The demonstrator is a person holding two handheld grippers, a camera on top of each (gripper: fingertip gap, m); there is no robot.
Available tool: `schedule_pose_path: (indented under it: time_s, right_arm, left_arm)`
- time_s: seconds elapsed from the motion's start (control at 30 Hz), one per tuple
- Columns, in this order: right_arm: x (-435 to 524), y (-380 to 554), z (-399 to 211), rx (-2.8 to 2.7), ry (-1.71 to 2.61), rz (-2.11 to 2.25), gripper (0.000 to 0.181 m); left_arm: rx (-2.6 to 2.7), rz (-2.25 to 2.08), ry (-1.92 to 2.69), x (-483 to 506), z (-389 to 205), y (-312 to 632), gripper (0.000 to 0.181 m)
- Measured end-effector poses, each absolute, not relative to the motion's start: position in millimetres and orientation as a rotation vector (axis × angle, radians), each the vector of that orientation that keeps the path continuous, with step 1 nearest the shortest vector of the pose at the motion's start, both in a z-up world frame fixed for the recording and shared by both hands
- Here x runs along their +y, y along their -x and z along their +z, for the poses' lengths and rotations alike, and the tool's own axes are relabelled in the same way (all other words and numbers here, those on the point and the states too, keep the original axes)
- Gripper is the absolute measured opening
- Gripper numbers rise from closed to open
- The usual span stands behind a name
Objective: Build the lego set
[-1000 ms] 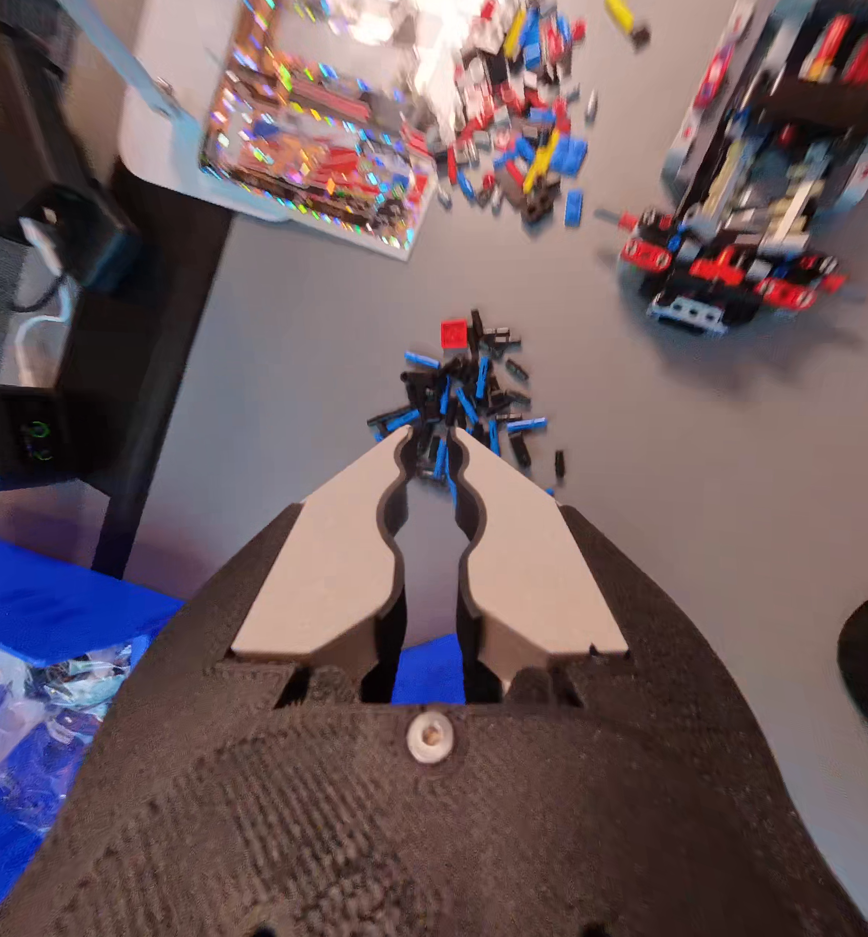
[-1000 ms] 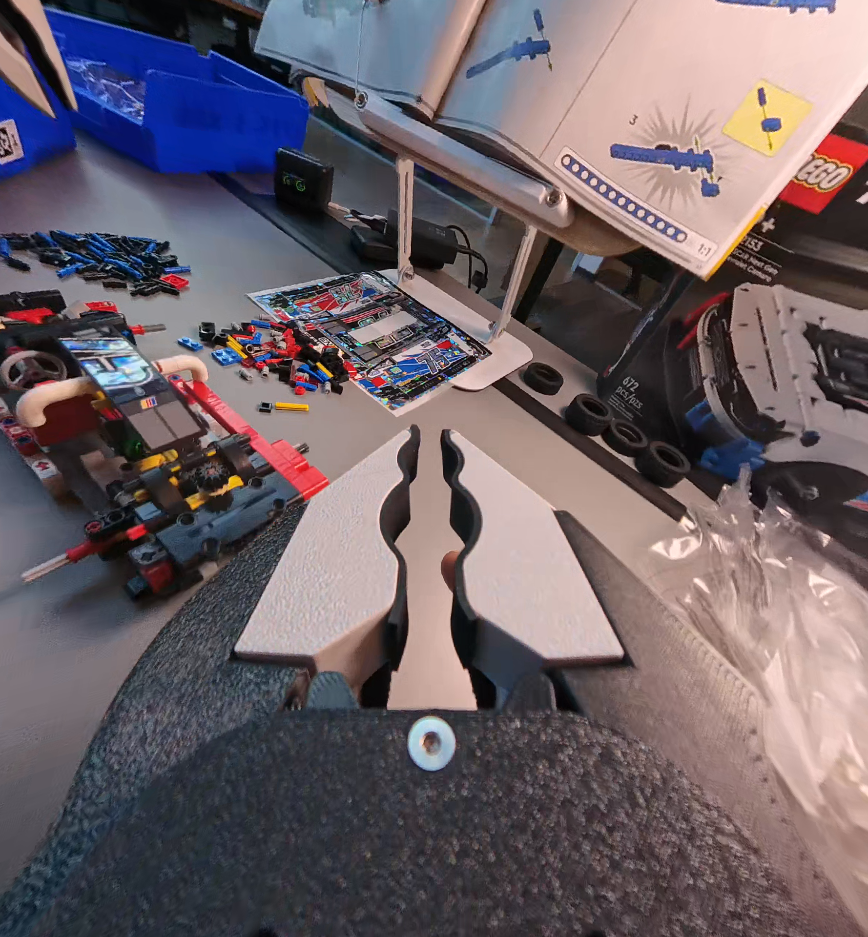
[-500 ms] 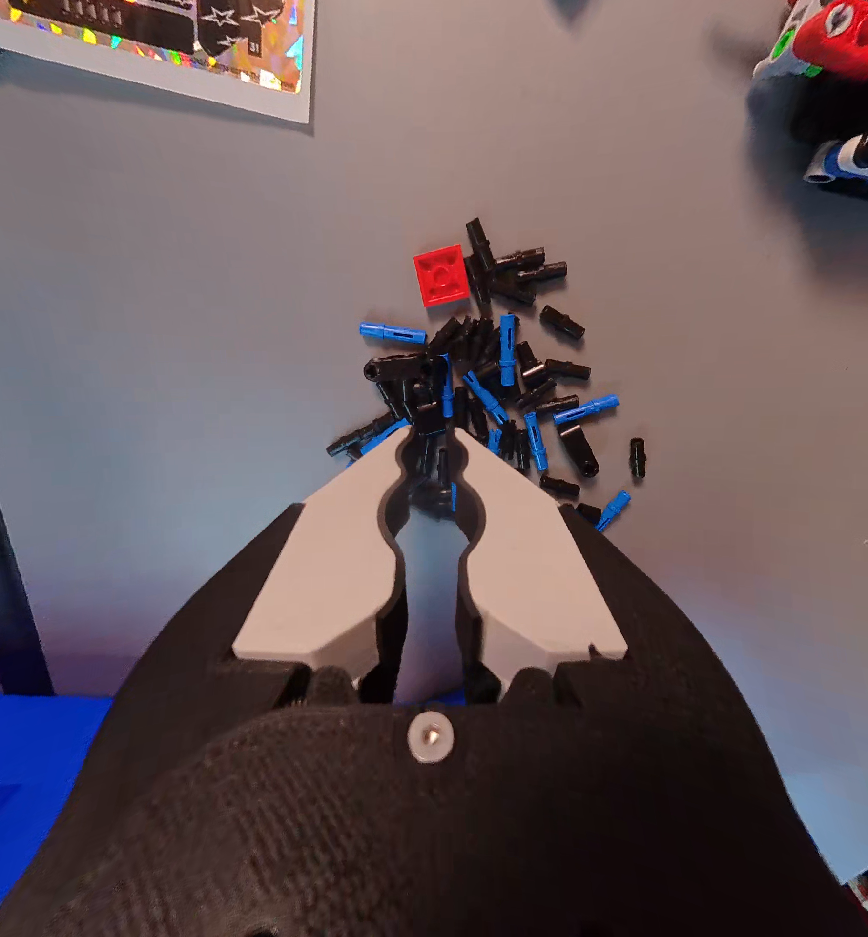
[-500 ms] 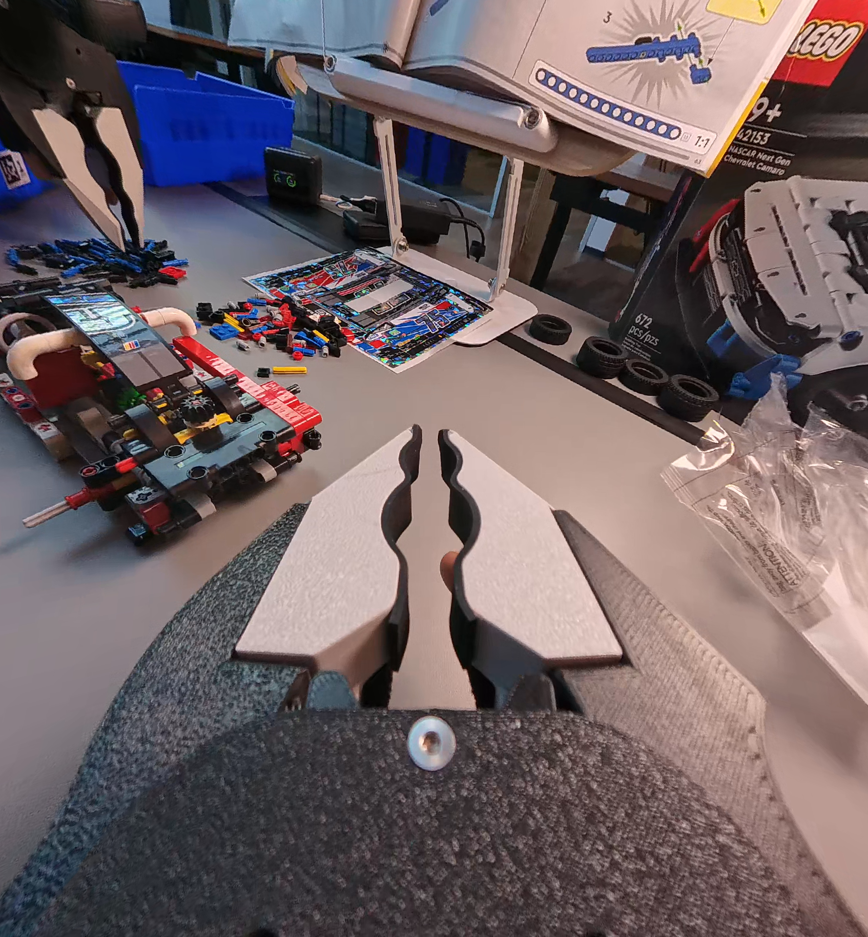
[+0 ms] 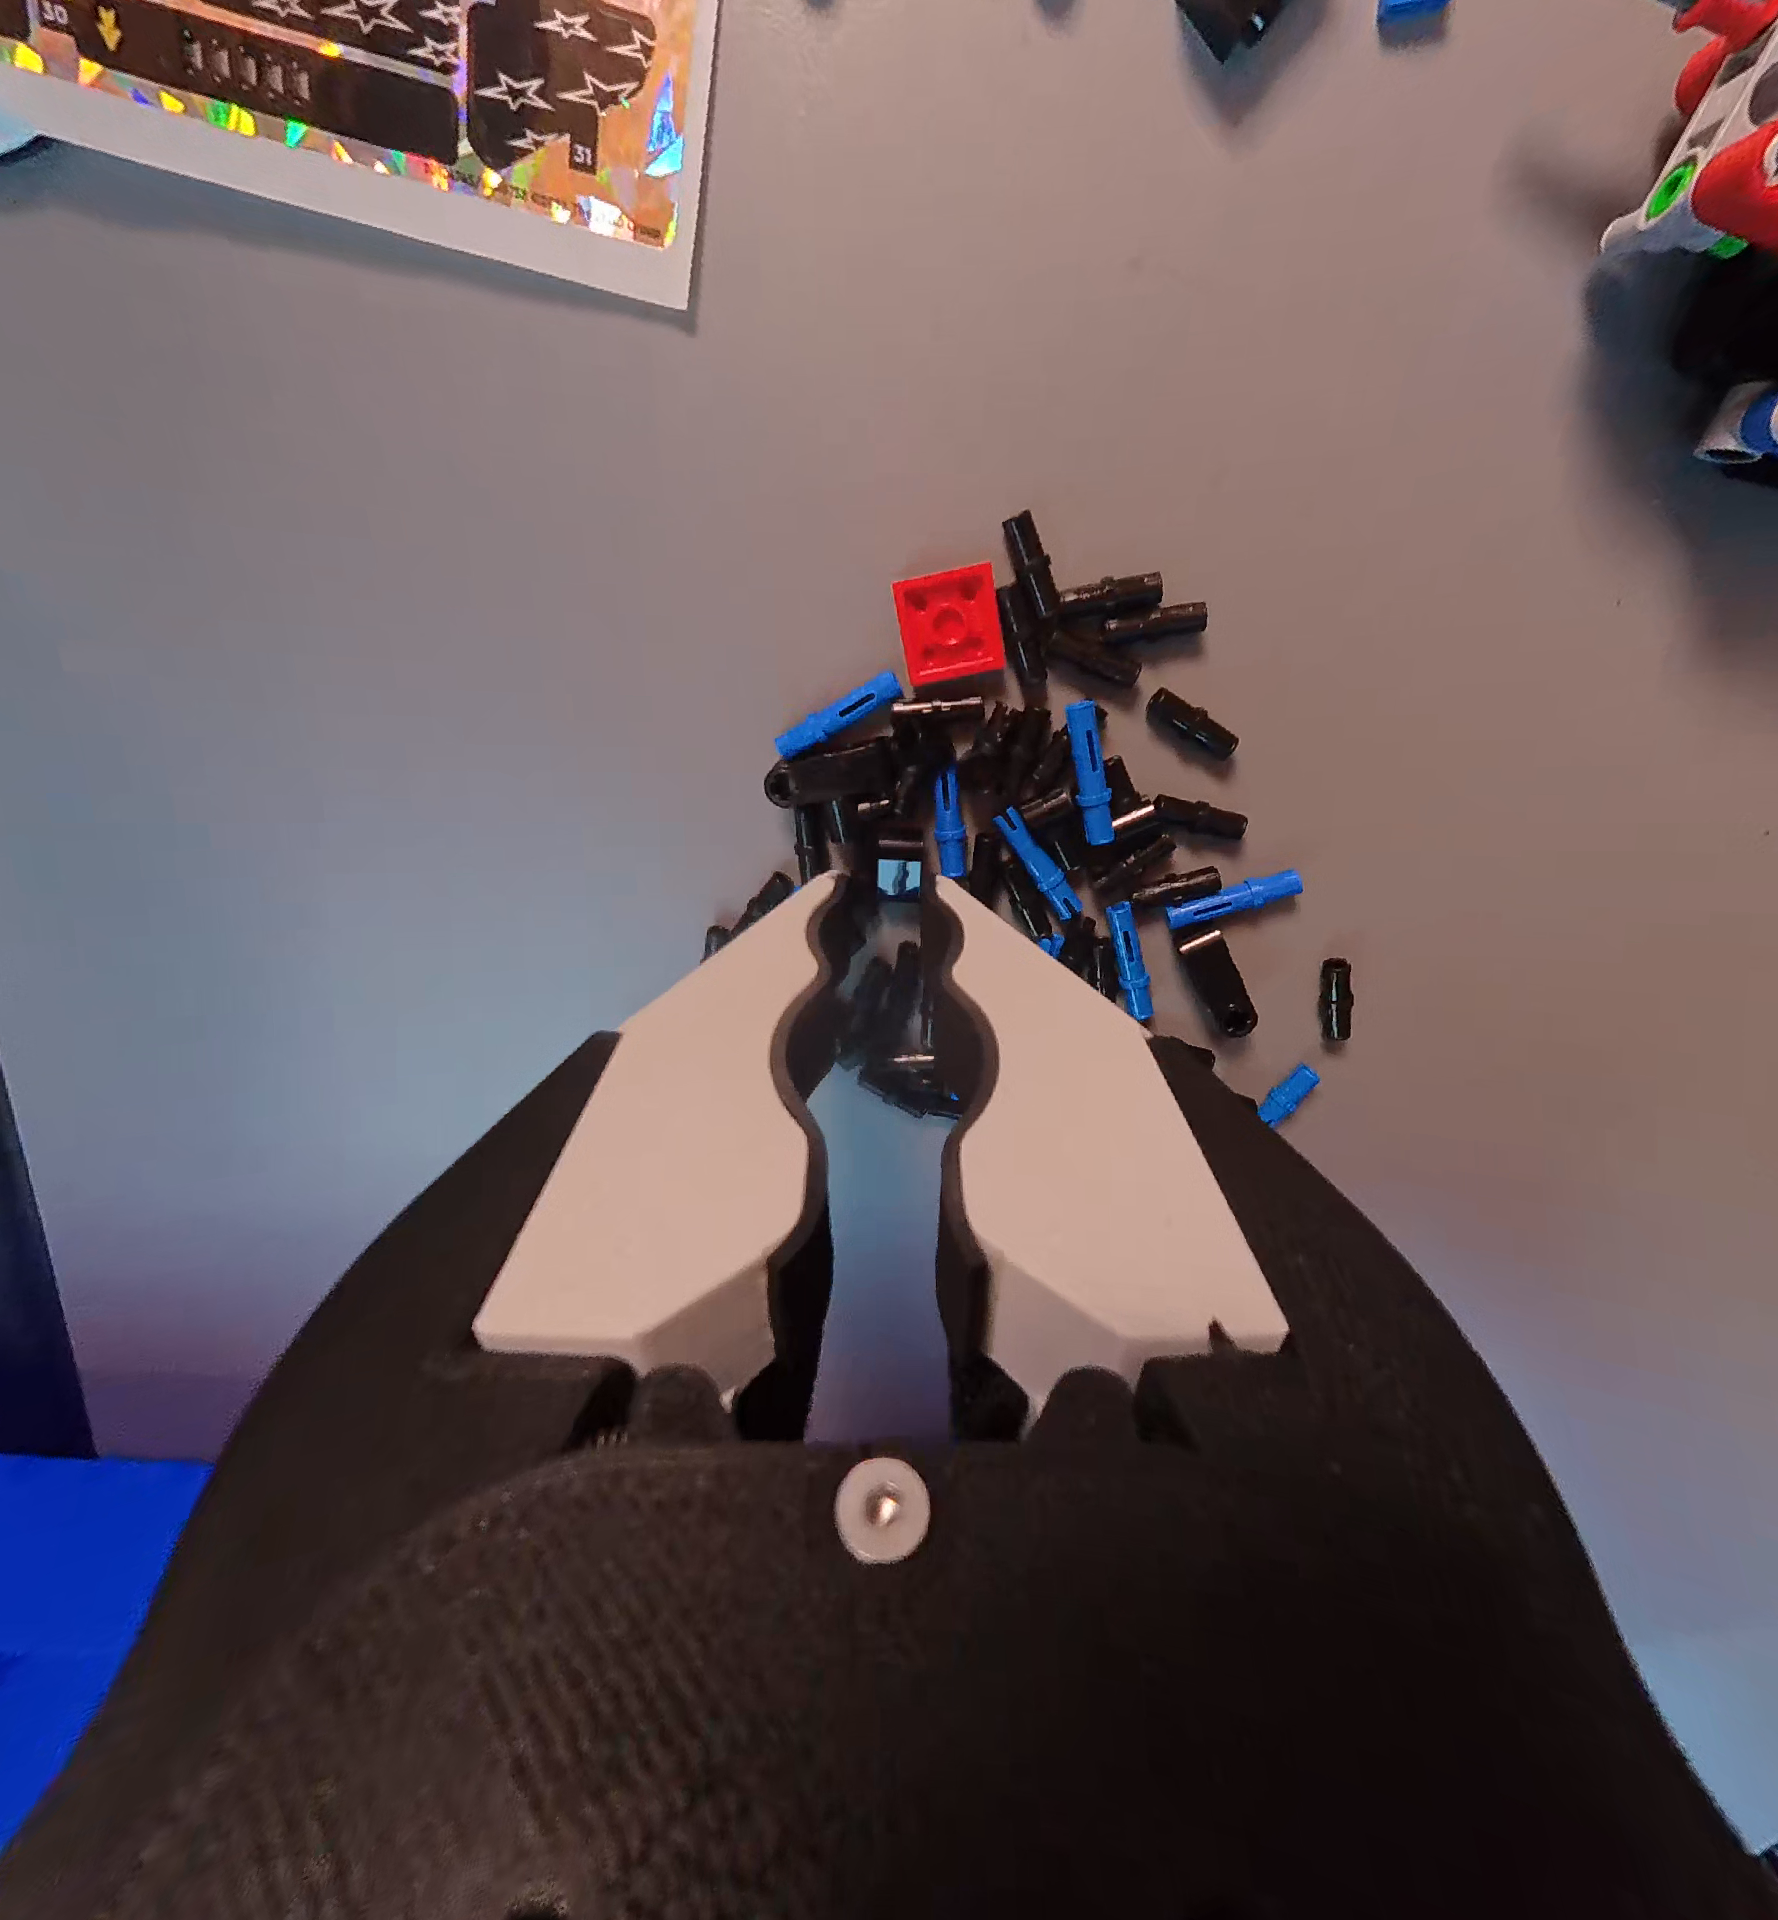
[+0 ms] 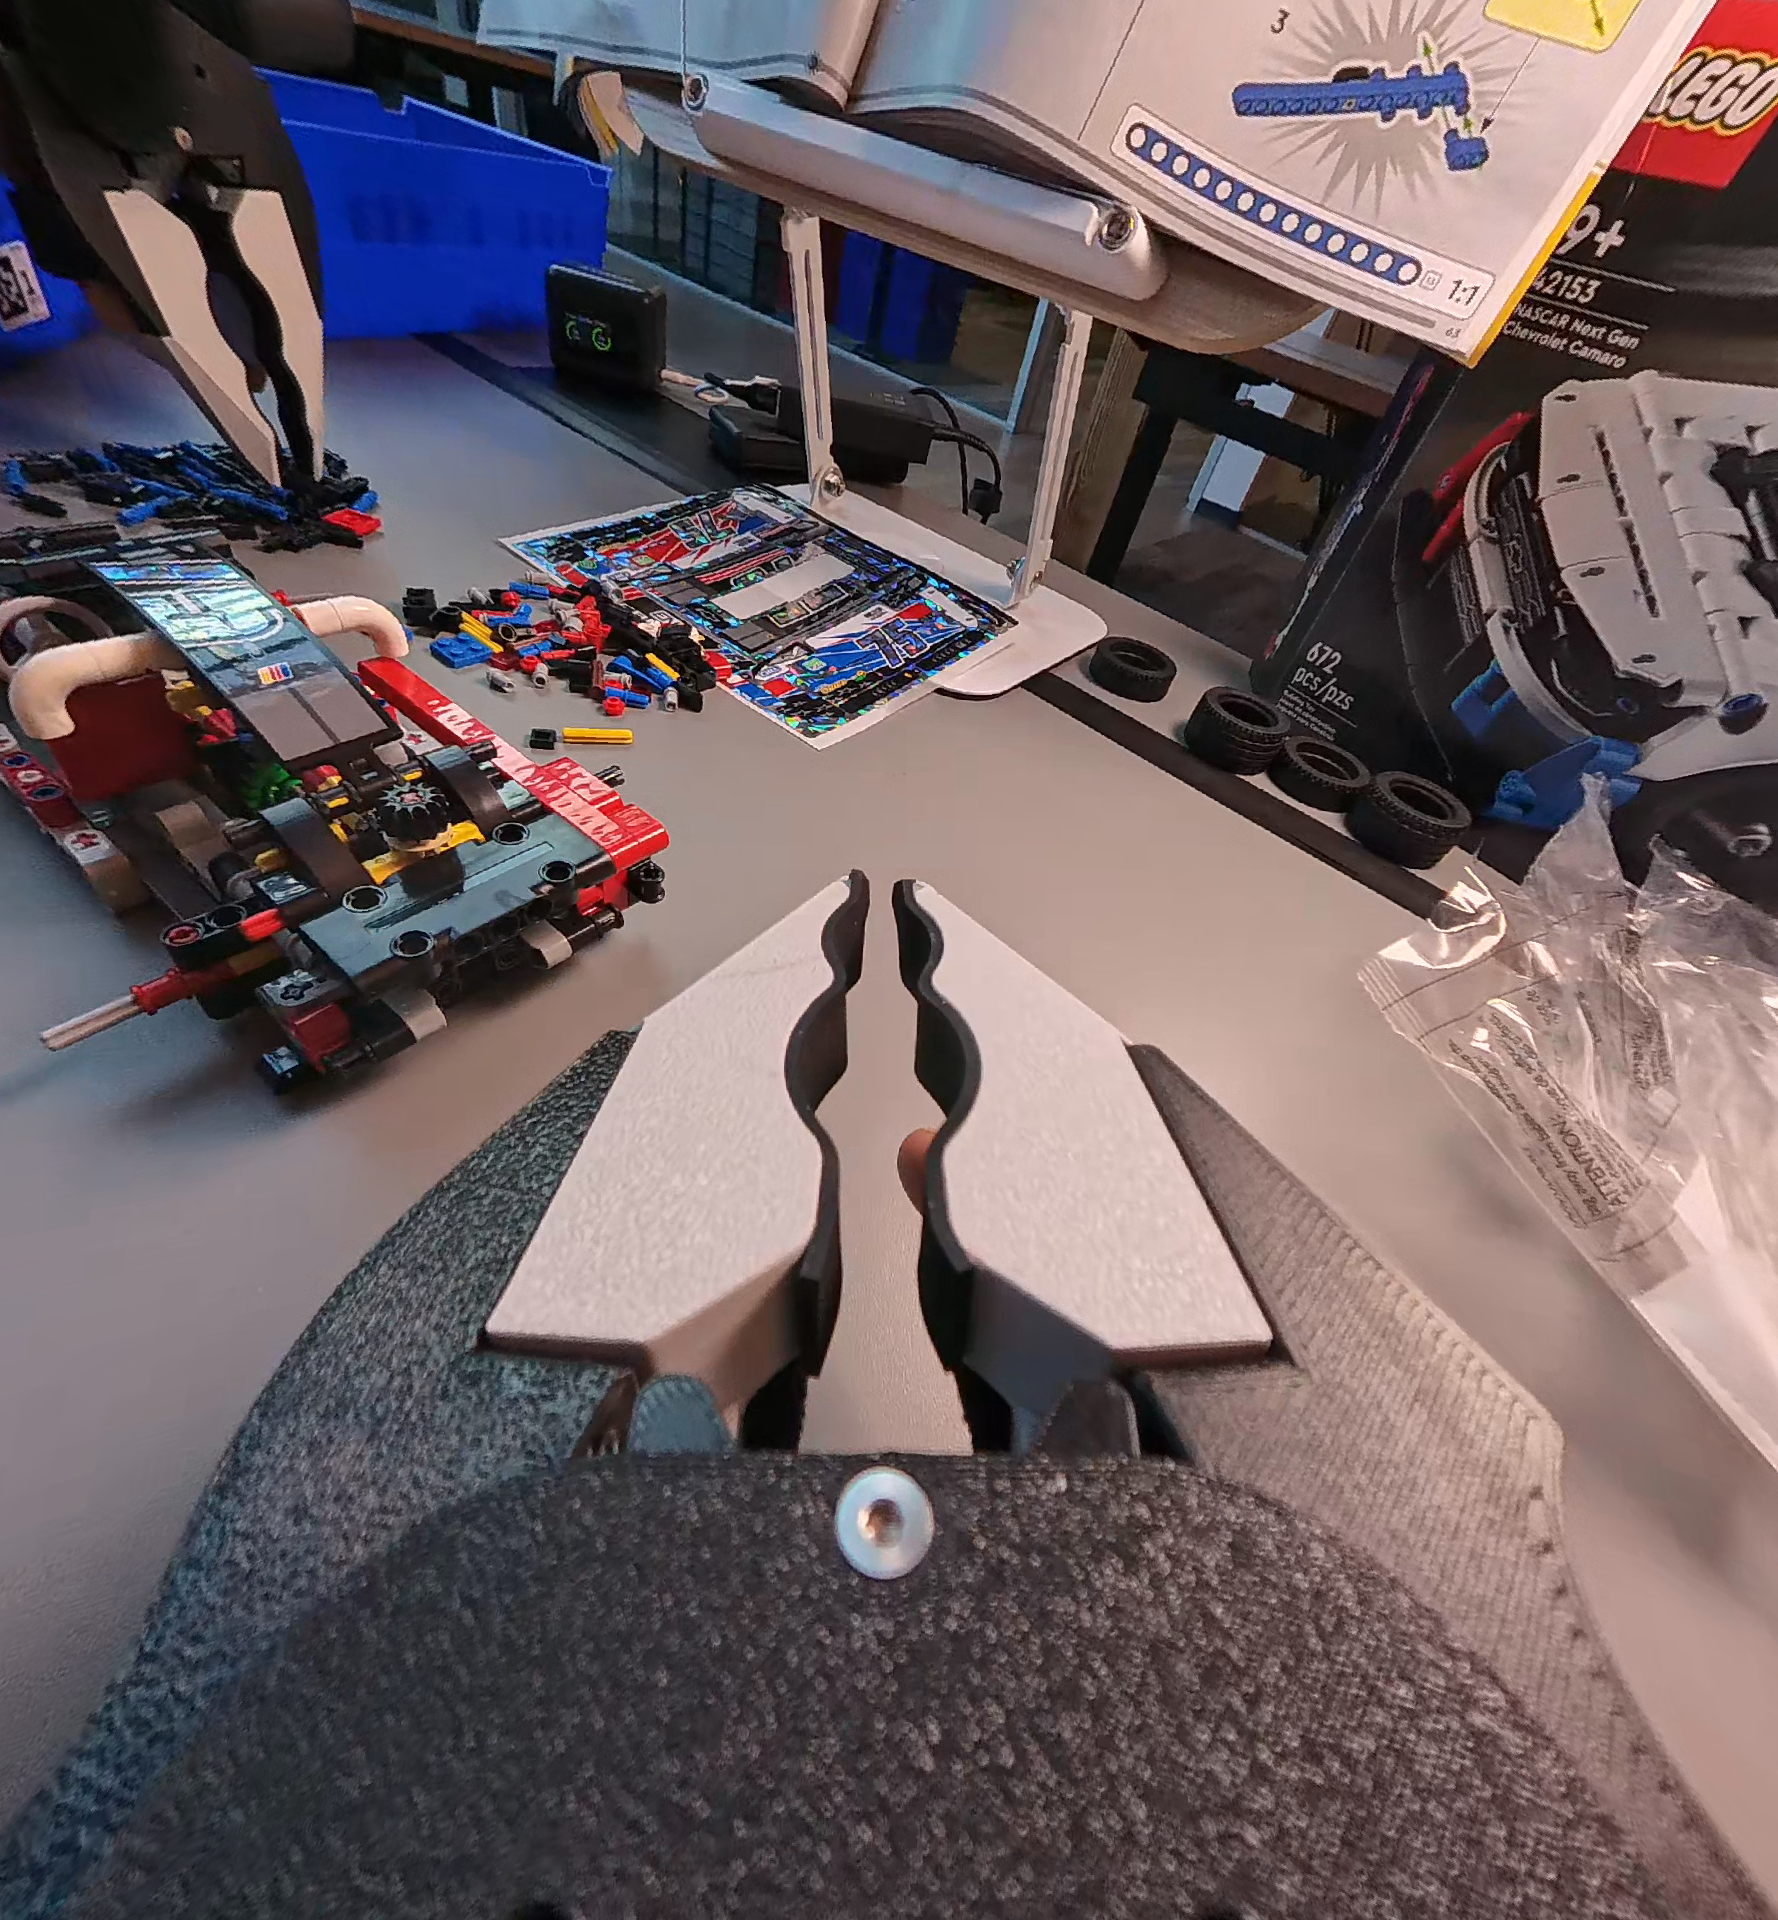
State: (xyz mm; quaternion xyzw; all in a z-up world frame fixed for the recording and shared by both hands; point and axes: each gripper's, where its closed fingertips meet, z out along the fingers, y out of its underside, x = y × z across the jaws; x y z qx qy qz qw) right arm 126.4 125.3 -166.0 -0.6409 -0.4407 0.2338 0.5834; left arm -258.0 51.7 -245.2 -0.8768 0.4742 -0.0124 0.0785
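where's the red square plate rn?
Left wrist view, upper centre: the red square plate lies flat on the grey table at the far edge of the black and blue pin pile, beyond the left gripper.

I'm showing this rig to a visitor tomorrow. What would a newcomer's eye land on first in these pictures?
Probably the left gripper, its tips down in a pile of black and blue pins beside a lone red plate. In the right wrist view, the half-built car chassis lies left of the idle right gripper, with the glittery sticker sheet beyond it and four black tires lined up on the right.
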Motion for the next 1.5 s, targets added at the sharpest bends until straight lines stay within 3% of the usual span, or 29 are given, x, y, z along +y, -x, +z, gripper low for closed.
schedule_pose_path:
  time_s: [0.63,1.03,1.27,1.5]
  right_arm:
    - [83.7,-92.5,-125.1,-1.132,1.337,0.597,0.003]
    - [-66.4,2.7,-73.8,-1.621,0.866,0.95,0.02]
    - [-97.6,6.0,-66.0,-1.704,0.853,1.169,0.025]
    - [-109.0,-5.4,-98.5,-1.886,0.841,1.107,0.013]
  left_arm:
    - [1.211,-0.214,1.957,30.4,-131.1,176.6,0.01]
    - [1.114,-1.375,1.362,-81.5,-62.8,18.8,0.01]
    - [0.994,-1.715,1.226,-100.4,-64.3,-2.1,0.01]
    - [1.156,-1.689,1.408,-110.4,-101.6,-19.0,0.01]
